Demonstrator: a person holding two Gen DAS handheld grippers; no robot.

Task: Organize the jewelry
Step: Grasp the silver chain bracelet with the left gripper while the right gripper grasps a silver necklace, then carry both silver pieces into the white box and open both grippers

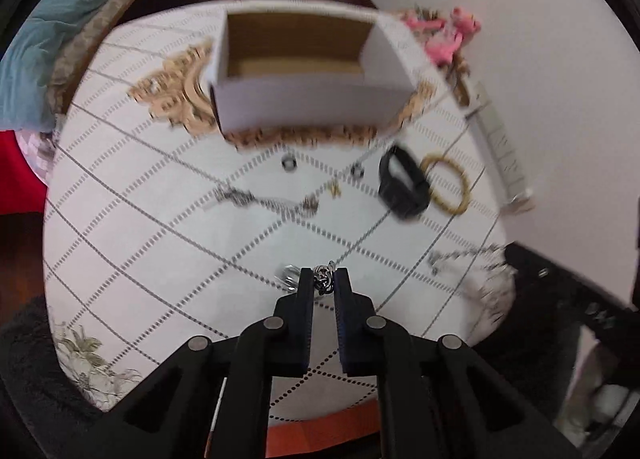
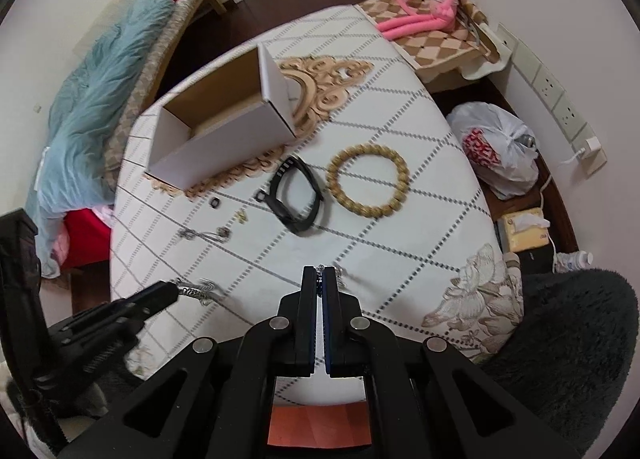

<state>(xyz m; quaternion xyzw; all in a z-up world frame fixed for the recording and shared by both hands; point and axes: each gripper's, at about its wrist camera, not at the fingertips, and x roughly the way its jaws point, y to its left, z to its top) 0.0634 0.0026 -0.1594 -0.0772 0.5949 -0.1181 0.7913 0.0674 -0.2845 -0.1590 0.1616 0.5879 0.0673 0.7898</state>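
Counter (image 2: 420, 219): a round top under a white cloth with dotted diamond lines; it fills the middle of both views.
Box (image 2: 224, 127): white cardboard, open at the top, brown inside; upper left of centre in my right view, top centre in my left view.
Bead bracelet (image 2: 367, 179): a tan ring lying flat, right of the box, centre of my right view.
Black band (image 2: 296, 195): just left of the bead bracelet, apart from it.
Left gripper (image 1: 323, 285): my jaws are nearly together, pinching a silver chain piece (image 1: 323, 281) at the lower centre of the left view.
Right gripper (image 2: 319, 283): my jaws are almost shut on a thin silver chain (image 2: 339, 273) at the lower centre of the right view.
Small pieces (image 2: 224, 234): loose bits on the cloth, left of the black band.
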